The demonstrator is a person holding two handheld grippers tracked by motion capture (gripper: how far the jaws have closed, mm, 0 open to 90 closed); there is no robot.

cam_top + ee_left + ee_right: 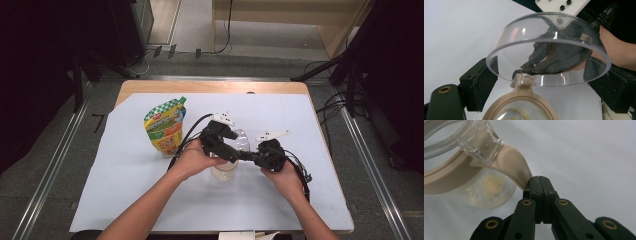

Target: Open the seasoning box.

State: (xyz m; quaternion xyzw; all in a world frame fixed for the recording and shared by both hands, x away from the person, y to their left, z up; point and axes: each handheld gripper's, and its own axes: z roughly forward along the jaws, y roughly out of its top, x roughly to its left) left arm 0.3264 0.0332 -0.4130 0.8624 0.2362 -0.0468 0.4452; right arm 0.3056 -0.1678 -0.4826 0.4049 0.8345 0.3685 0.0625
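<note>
High view: jar (223,170) at frame centre on a white sheet (130,170); both grippers meet over it; pouch (166,127) stands up and left of it, apart
Left gripper (231,150): jaws spread wide, one pad (481,82) on each side of the clear lid (549,47), pressing its rim; lid raised and tilted on its hinge
Right gripper (539,181): jaws fully together, nothing between them; tips touch the beige tab (511,165) jutting from the jar's collar, low centre of the right gripper view
Jar contents: yellowish powder (490,186) at the bottom
Hands: each grips its tool, entering from the lower edge
</note>
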